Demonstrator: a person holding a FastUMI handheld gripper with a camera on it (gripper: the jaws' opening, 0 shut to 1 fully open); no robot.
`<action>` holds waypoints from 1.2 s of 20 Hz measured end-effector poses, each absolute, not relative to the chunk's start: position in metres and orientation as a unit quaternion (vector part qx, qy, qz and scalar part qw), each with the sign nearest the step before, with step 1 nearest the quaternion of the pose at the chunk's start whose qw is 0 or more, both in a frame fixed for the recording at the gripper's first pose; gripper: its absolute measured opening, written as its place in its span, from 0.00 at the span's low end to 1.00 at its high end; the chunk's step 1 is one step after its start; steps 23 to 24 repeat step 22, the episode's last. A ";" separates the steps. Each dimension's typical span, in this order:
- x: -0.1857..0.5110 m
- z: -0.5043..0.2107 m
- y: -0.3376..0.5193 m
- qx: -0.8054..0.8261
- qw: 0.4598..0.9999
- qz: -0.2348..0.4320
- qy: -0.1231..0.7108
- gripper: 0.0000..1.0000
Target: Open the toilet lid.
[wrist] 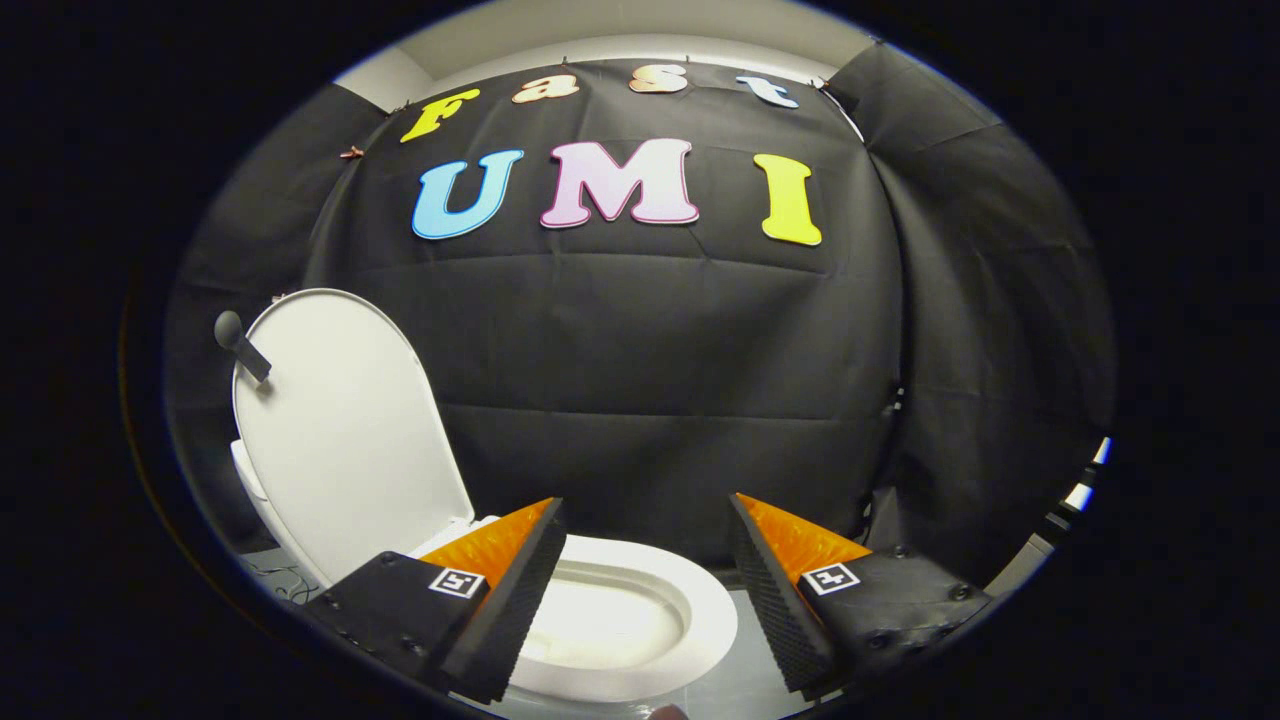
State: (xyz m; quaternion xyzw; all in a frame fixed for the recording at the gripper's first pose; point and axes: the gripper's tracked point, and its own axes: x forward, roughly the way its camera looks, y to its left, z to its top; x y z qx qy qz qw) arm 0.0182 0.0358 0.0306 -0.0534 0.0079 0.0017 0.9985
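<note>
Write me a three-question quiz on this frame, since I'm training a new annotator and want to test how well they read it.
1. True or false: the toilet lid stands raised, tilted back from the bowl.
2. The gripper is: A) shut on the lid, B) open with nothing between its fingers, C) shut on the seat.
3. Fill in: the white seat lies just ahead of and below the ____.

Key: 1 true; 2 B; 3 fingers. A small dark handle sticks out of the lid near its top edge.
</note>
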 end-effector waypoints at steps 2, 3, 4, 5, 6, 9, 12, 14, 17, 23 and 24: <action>0.015 0.032 0.036 -0.045 0.999 0.005 0.002 0.99; 0.014 0.031 0.034 -0.044 0.999 0.002 0.002 0.99; 0.013 0.031 0.032 -0.042 0.999 0.001 0.003 0.99; 0.013 0.031 0.032 -0.040 0.999 0.000 0.003 0.99; 0.013 0.029 0.032 -0.036 0.999 0.001 0.005 0.99; 0.011 0.028 0.030 -0.034 0.999 -0.003 0.005 0.99; 0.012 0.026 0.028 -0.034 0.999 -0.004 0.008 0.99; 0.013 0.025 0.026 -0.036 0.999 -0.005 0.008 0.99; 0.016 0.019 0.024 -0.031 0.999 -0.006 0.017 0.99; 0.017 0.011 0.023 -0.026 0.999 -0.005 0.028 1.00; 0.017 0.011 0.023 -0.026 0.999 -0.005 0.028 1.00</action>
